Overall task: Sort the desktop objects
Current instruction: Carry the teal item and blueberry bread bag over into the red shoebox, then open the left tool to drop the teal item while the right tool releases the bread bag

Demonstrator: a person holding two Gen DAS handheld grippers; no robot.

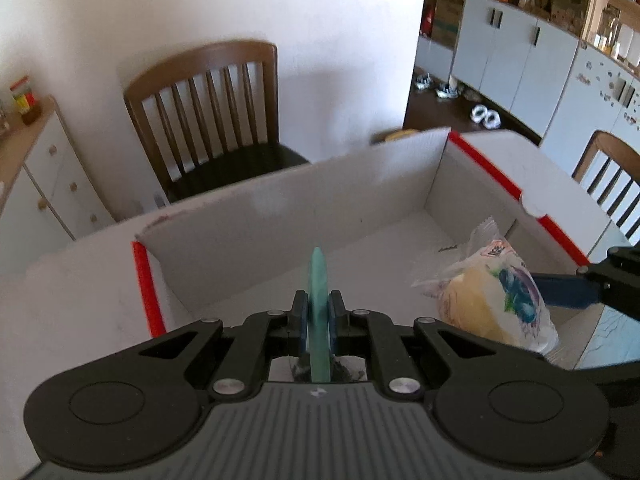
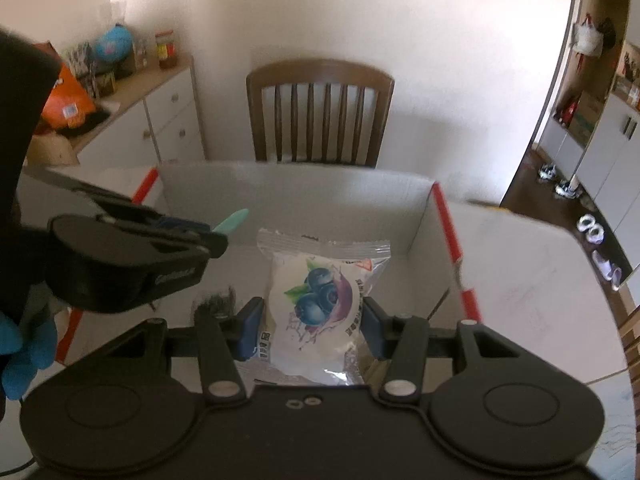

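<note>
Blueberry print on snack packet (image 2: 316, 308) faces right wrist camera only.

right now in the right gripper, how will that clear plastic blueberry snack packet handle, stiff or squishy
The clear plastic blueberry snack packet probably squashes easily: its film looks crinkled between the right gripper pads. It seems light, puffed around a soft bun. The glossy wrapper may slip.

Under my hands is a pale white surface (image 2: 532, 280), faintly scuffed. Directly on it stands an open white cardboard box (image 1: 280, 216) with red-taped corner edges. Something yellowish (image 1: 400, 134) seems to lie behind the box's far corner, too blurred to name.
</note>
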